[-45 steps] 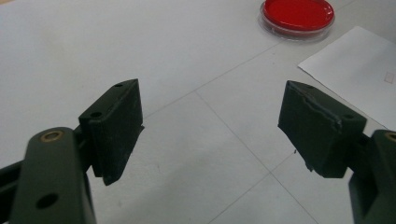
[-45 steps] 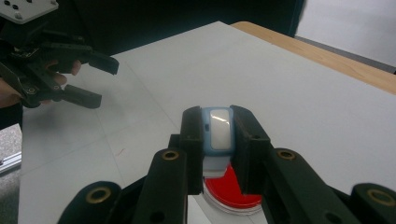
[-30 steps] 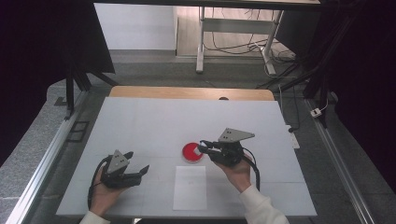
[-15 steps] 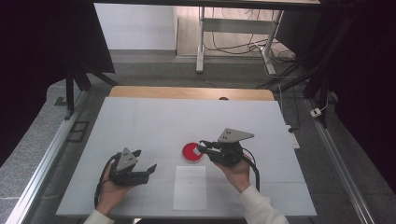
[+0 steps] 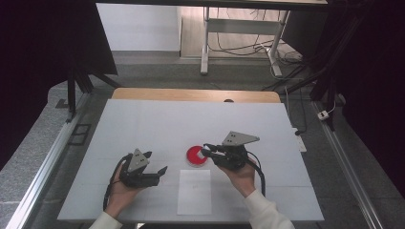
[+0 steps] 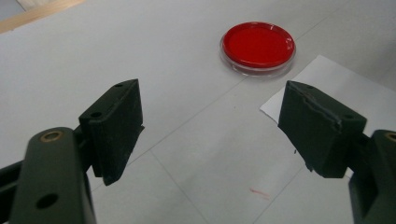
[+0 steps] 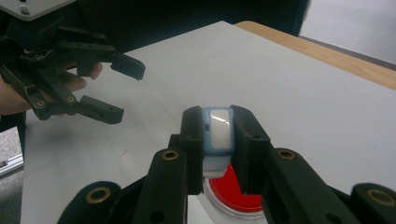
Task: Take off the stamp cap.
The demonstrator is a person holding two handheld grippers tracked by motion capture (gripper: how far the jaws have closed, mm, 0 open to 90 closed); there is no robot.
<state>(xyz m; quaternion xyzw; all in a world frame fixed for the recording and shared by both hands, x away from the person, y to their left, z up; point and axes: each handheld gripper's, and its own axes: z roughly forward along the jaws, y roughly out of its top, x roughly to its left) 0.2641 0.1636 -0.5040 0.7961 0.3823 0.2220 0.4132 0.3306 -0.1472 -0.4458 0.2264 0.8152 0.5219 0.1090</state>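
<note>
A shallow clear dish with a red inside [image 5: 196,156] lies on the white table [image 5: 153,124]. My right gripper [image 5: 207,150] hovers over the dish's right edge, shut on a small light-blue piece with a white face [image 7: 218,128]; the red dish [image 7: 232,194] shows just under the jaws. My left gripper [image 5: 156,162] is held left of the dish, open and with nothing in it. In the left gripper view the left gripper [image 6: 215,119] faces the red dish [image 6: 258,45], which lies well ahead of the jaws. The left gripper [image 7: 100,88] also appears far off in the right gripper view.
A white sheet of paper [image 5: 195,192] lies flat near the front edge, just below the dish; its corner [image 6: 327,79] reaches between my left jaws' line of sight. A wooden strip [image 5: 191,94] borders the table's far edge. Metal rails [image 5: 52,157] run along both sides.
My left gripper has moved right, toward the dish and the paper, still open. The right gripper has stayed over the dish with the blue piece.
</note>
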